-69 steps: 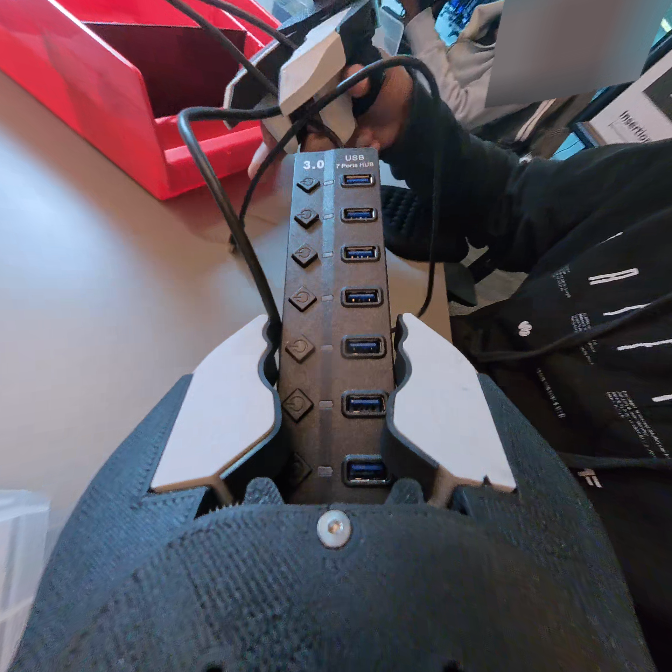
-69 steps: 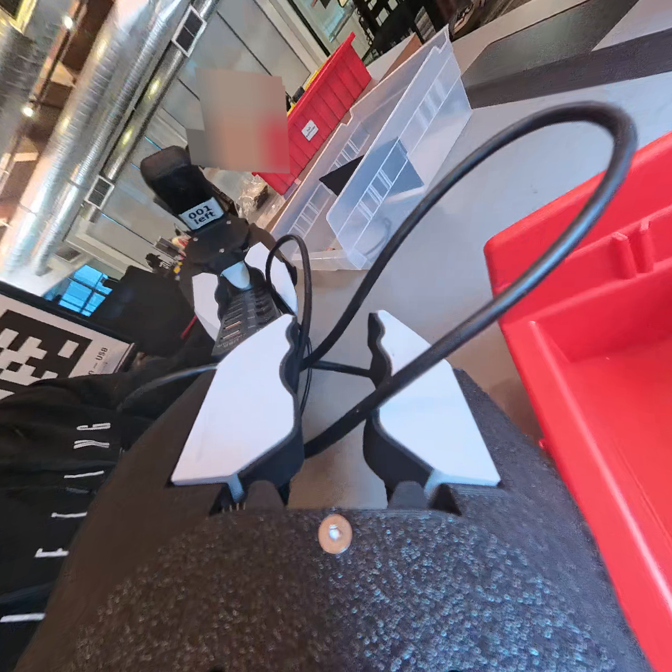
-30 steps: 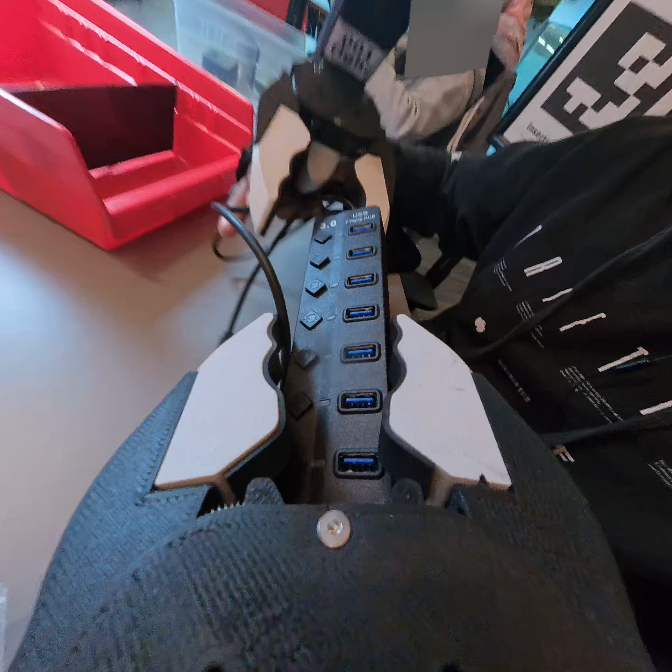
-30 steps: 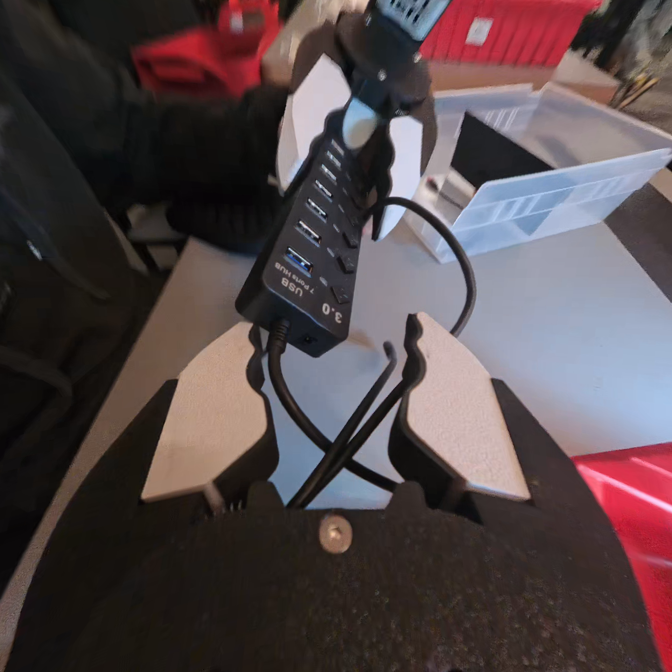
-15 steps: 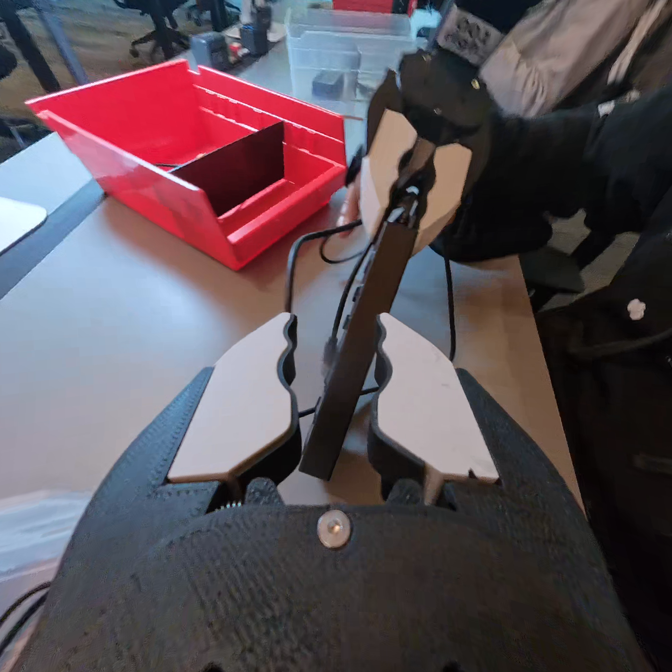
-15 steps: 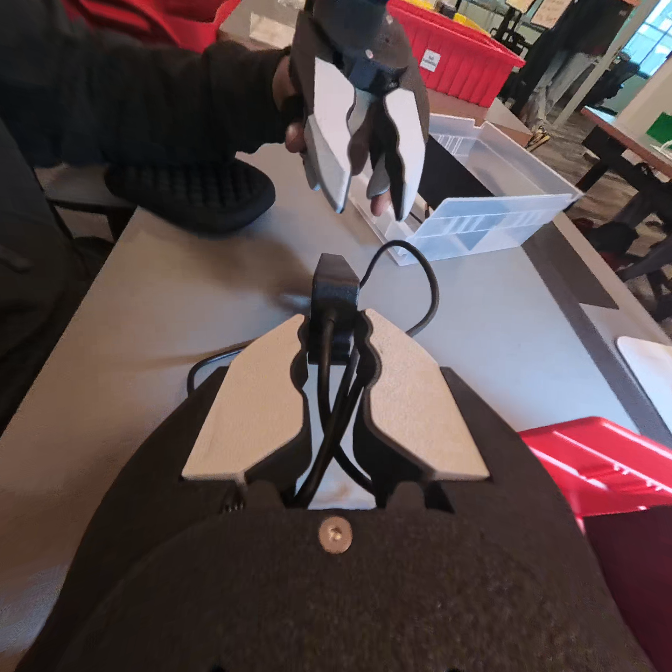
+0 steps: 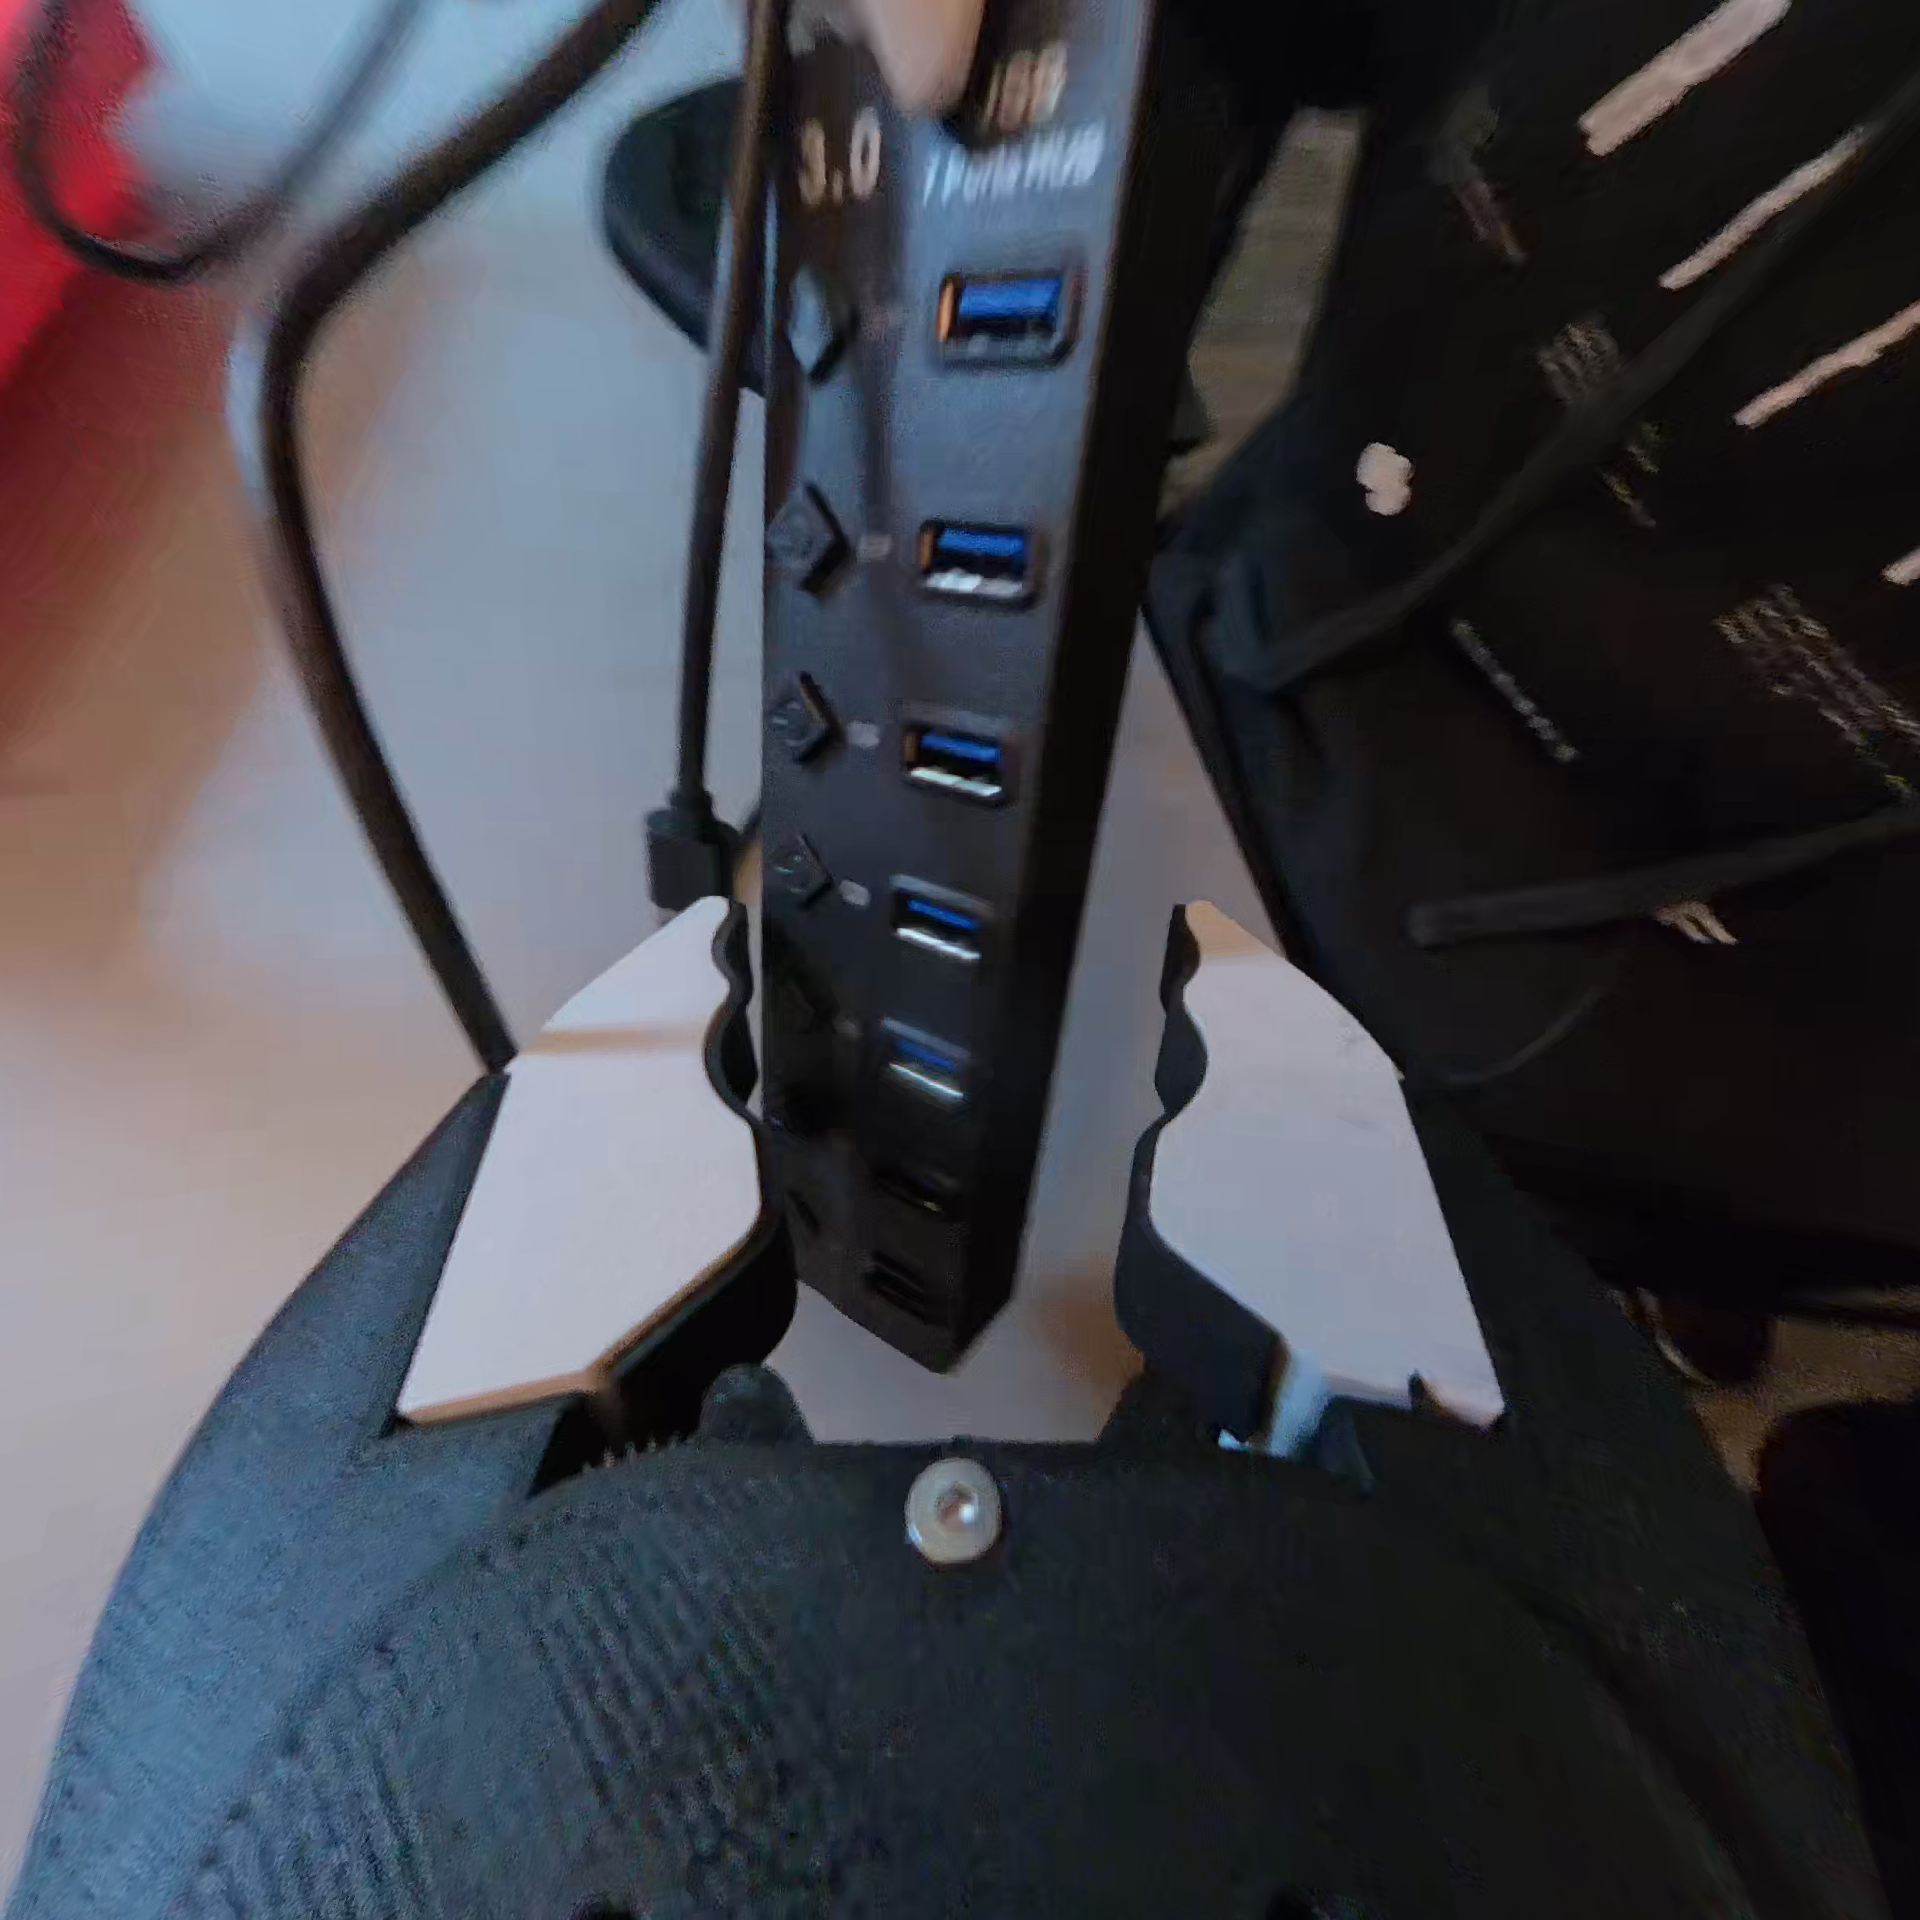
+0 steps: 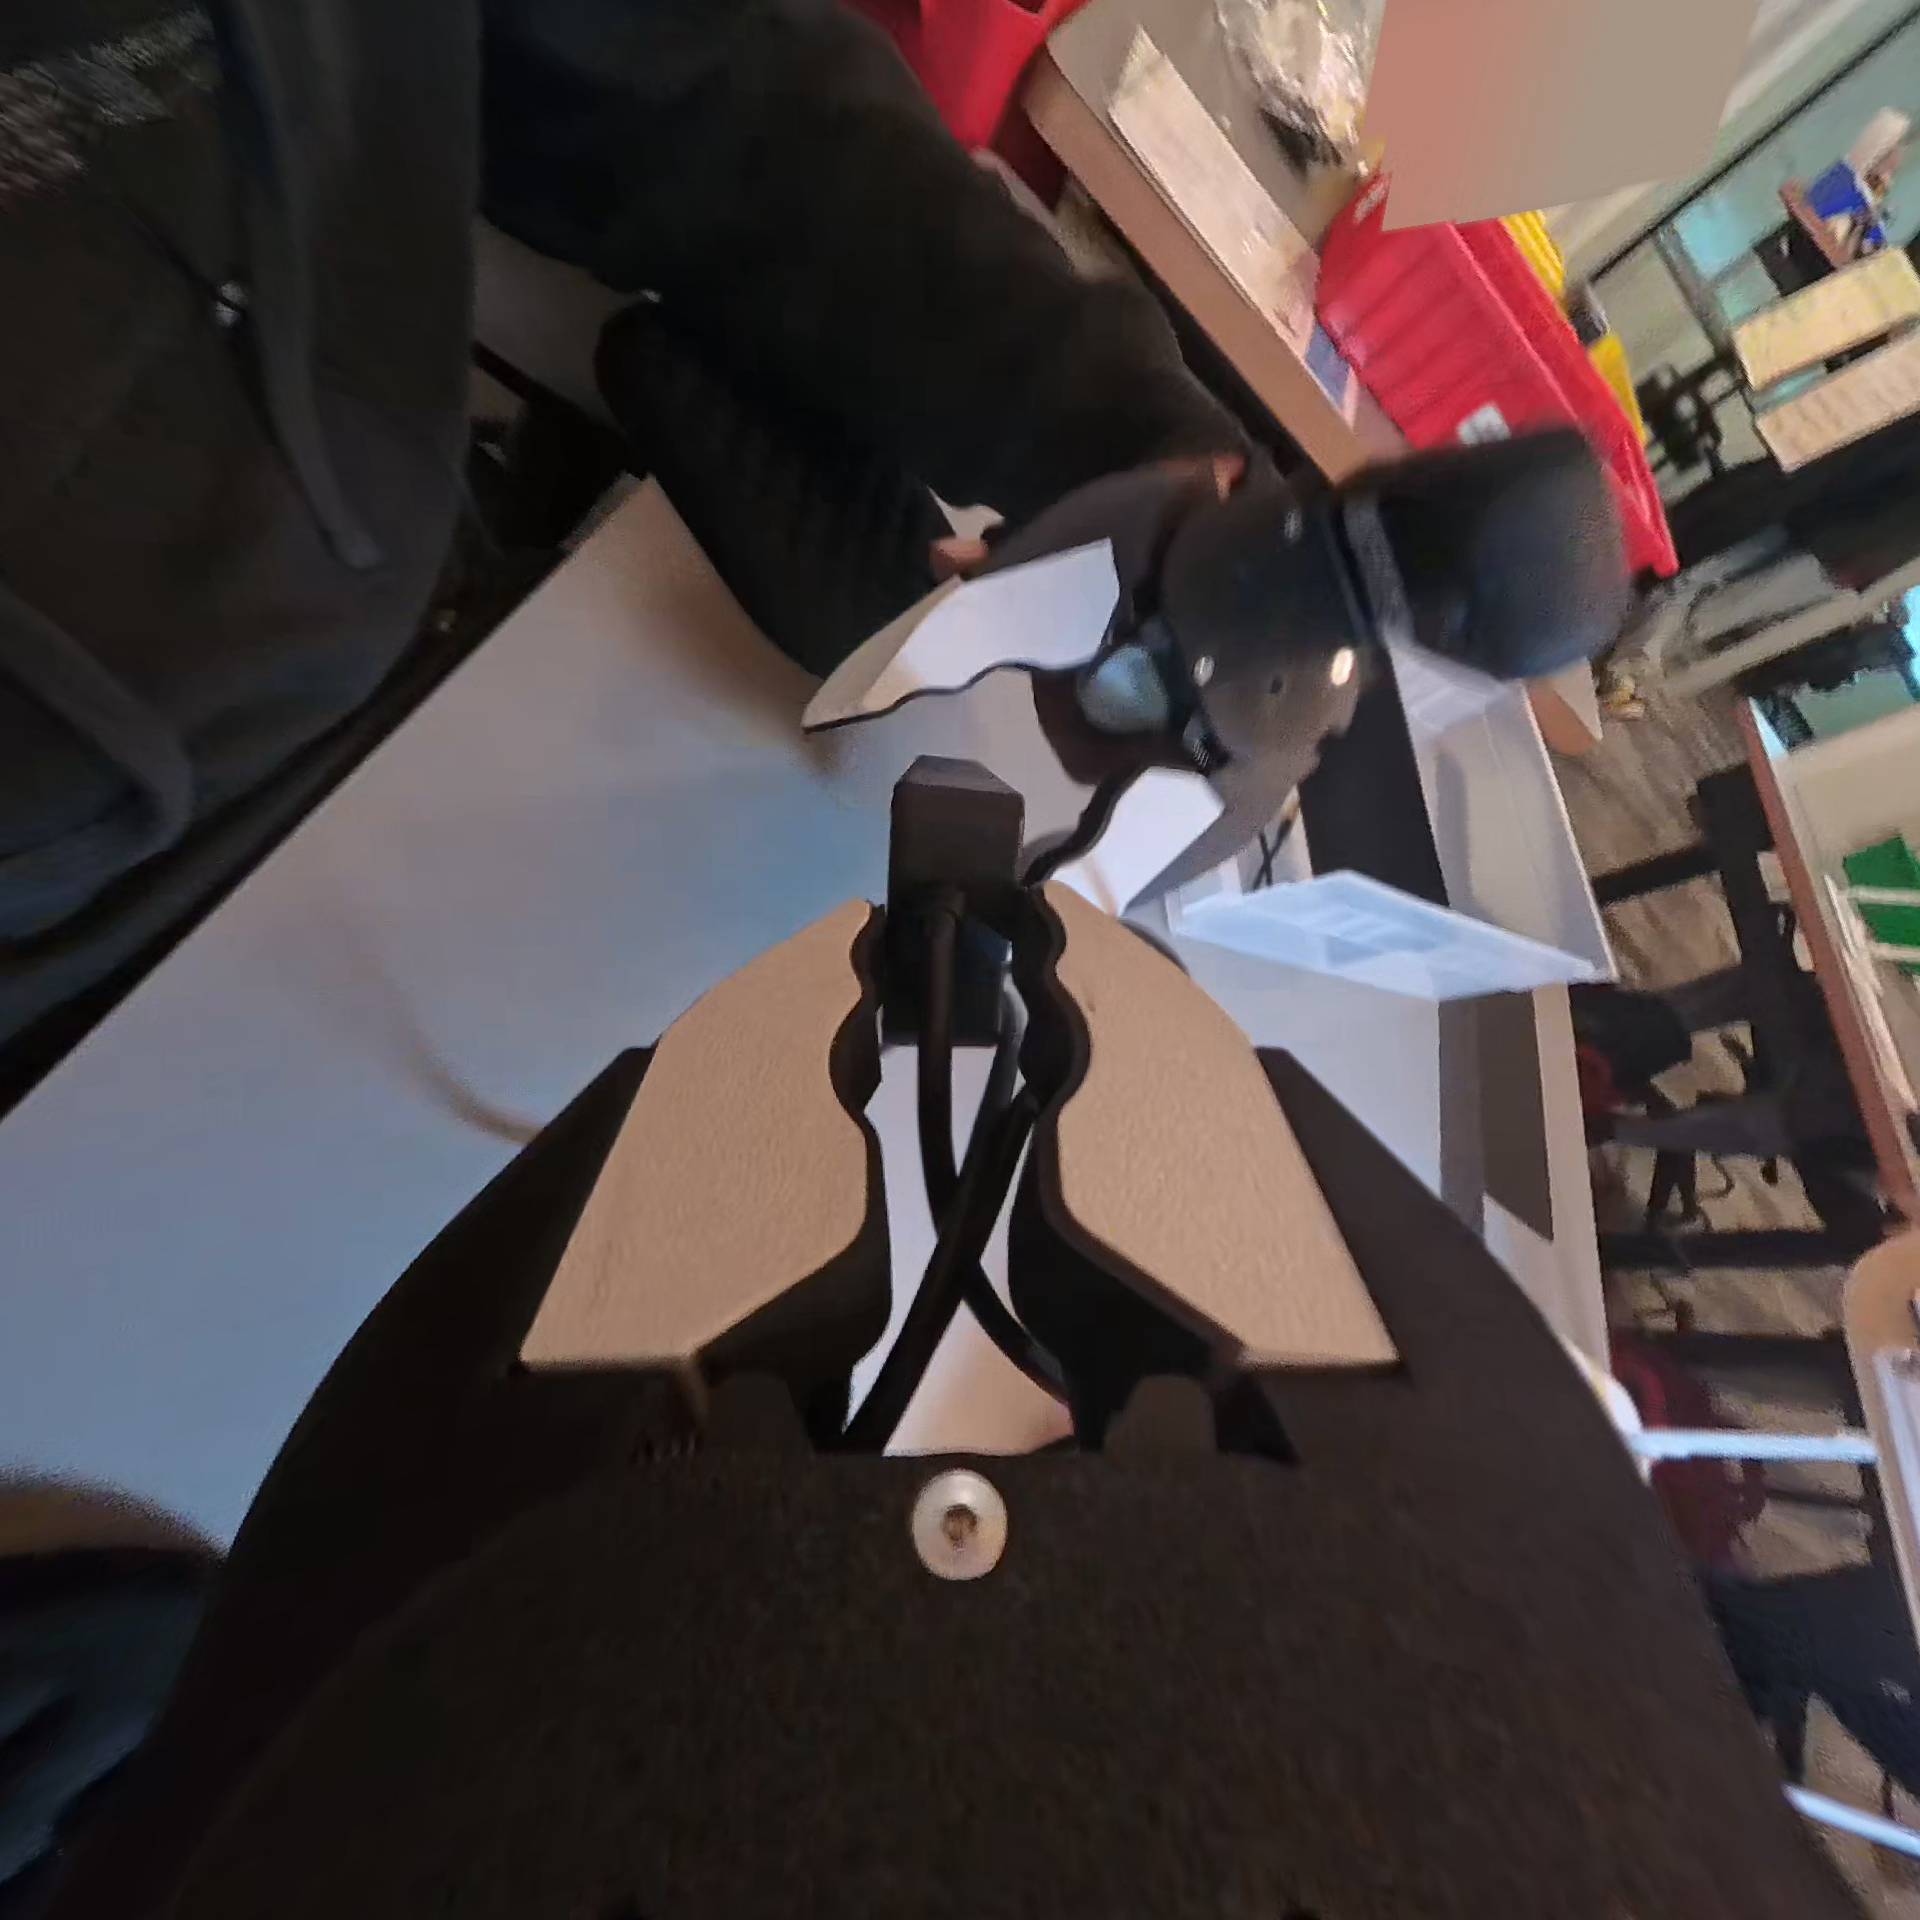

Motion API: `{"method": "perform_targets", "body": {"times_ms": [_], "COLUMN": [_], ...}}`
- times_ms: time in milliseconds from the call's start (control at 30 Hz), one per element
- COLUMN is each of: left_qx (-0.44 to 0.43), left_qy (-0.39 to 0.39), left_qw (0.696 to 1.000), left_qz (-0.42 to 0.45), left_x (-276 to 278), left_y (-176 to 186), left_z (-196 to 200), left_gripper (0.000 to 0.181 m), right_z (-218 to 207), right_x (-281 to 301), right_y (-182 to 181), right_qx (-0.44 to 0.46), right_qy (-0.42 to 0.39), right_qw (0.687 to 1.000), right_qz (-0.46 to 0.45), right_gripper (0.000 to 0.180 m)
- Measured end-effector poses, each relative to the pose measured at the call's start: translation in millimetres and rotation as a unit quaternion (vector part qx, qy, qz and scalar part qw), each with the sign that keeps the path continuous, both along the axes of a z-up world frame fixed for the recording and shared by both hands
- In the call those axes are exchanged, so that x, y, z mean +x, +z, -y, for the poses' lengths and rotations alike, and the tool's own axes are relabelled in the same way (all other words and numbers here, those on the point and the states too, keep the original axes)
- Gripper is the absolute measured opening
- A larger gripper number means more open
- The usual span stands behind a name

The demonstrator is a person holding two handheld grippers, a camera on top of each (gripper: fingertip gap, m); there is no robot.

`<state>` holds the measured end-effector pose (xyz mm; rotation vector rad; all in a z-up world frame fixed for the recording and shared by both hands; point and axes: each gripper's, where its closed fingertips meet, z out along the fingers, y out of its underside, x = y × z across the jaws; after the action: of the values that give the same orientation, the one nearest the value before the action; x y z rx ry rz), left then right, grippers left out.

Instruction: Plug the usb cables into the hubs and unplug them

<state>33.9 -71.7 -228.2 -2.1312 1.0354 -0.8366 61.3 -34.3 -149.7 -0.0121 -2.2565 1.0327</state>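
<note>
1. The right gripper (image 8: 951,940) is clenched on the far end of the black USB hub (image 7: 914,790).
2. The left gripper (image 7: 951,930) is spread wide around the hub's near end, gripping nothing.
3. White lettering marks the hub's far end.
4. A black cable (image 7: 707,540) hangs left of the hub.

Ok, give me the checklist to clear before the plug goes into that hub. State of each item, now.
1. Right gripper clamped on the USB hub at its cabled end: ok.
2. Left gripper open and free to take the plug: ok, its right finger stands clear of the hub.
3. Blue ports empty: ok for the five that show. The nearest two are too dark, cannot tell.
4. USB plug gripped: not ok, it hangs loose beside the hub's left edge.
5. Plug facing the right way for a port: cannot tell, blurred.
6. Cables free of tangles: not ok, two cross between the right gripper's fingers.
</note>
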Motion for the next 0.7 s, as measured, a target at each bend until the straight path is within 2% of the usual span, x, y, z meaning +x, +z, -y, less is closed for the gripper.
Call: {"method": "perform_targets", "body": {"times_ms": [100,167,200,300,400,567,633,700], "left_qx": [-0.048,-0.042,-0.036,-0.004,0.032,0.053,0.072,0.093], "left_qy": [-0.076,-0.109,-0.106,-0.042,0.005,0.030,0.047,0.068], "left_qw": [0.995,0.990,0.990,0.993,0.993,0.990,0.987,0.982], "left_qz": [0.051,0.079,0.084,0.111,0.113,0.130,0.137,0.148], "left_x": [22,35,38,33,19,4,-6,-17], "left_y": [-4,0,1,14,29,42,50,61], "left_z": [15,18,16,-2,-10,-6,-8,-10], "left_gripper": [0.081,0.067,0.067,0.067,0.066,0.065,0.065,0.065], "right_z": [12,11,8,-11,-34,-74,-93,-113], "right_x": [12,14,14,5,-7,-19,-23,-27], "right_y": [10,11,14,23,24,16,10,9], "right_qx": [0.008,0.014,0.003,-0.061,-0.135,-0.166,-0.140,-0.141], "right_qy": [0.034,0.035,0.031,-0.018,-0.073,-0.139,-0.174,-0.217], "right_qw": [0.999,0.999,0.999,0.998,0.988,0.976,0.975,0.966], "right_qz": [-0.013,-0.011,-0.009,-0.007,0.008,0.017,-0.001,-0.010], "right_gripper": [0.023,0.023,0.023,0.025,0.048,0.046,0.028,0.020]}}
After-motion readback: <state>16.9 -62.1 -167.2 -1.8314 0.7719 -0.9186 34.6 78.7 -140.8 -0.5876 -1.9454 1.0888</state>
